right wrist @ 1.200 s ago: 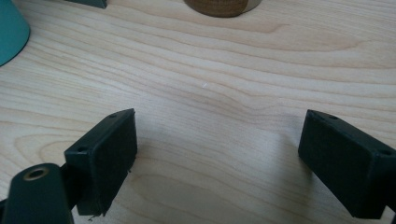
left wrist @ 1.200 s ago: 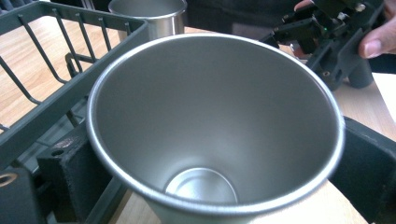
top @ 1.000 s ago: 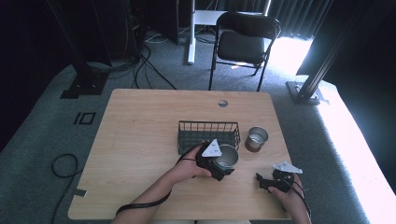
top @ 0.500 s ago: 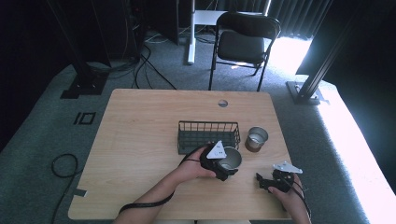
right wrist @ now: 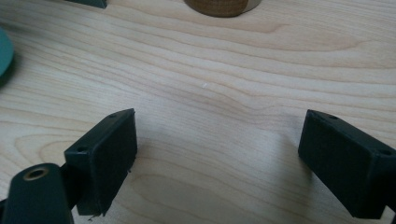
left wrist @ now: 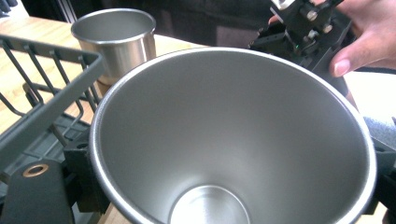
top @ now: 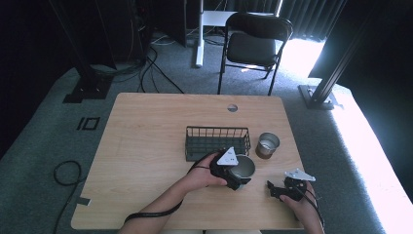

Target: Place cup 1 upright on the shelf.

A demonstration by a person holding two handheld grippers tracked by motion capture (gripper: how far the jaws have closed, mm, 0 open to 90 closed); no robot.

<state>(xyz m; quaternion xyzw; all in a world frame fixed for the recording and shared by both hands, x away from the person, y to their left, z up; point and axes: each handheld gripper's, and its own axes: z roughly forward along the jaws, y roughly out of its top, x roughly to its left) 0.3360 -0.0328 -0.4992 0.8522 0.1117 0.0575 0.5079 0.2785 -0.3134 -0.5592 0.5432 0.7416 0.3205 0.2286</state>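
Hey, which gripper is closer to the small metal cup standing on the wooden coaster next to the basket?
Left. The left gripper, holding a bigger steel cup, sits just in front and left of the small cup. The right gripper rests open on the table, farther toward the person.

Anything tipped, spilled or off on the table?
Nothing stands out. The left tongs hold an empty steel cup beside the wire basket; a second steel cup stands upright on the table; right tongs open, empty. No spill.
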